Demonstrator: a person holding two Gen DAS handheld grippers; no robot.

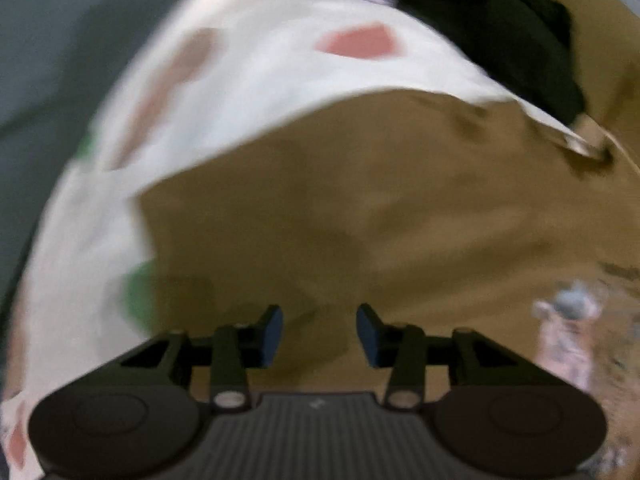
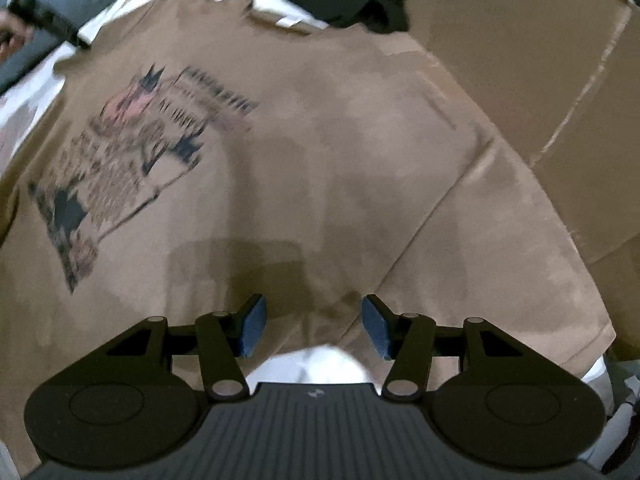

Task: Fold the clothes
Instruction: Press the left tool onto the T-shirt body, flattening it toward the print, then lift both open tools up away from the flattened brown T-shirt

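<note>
A white sheet printed with red, brown and green patches [image 1: 248, 64] is seen across the upper left of the left wrist view, covering the surface on which the clothes are laid. On it a brown T-shirt [image 2: 320, 152] is spread, filling most of the right wrist view, its printed graphic [image 2: 132, 152] lying at the centre left of that frame. The shirt appears flat and face up; a sleeve seam is seen running diagonally toward the lower right. No folded edge or doubled layer can be made out, so the folding is judged to be at its start, with every fold still to be made.

A brown cardboard box [image 2: 540, 72] is seen at the upper right of the right wrist view, just beside the shirt. A dark garment [image 1: 500, 28] is bunched at the top of both frames, beyond the shirt, and is judged to be waiting its turn.

The right gripper [image 2: 314, 326] is held at the bottom centre over the shirt's lower hem, its blue pads [image 2: 252, 326] apart with nothing between them. The left gripper [image 1: 319, 334] is likewise seen apart and empty above brown cloth at the bottom centre of its frame. Both views are blurred, so whether the pads touch the fabric cannot be told.
</note>
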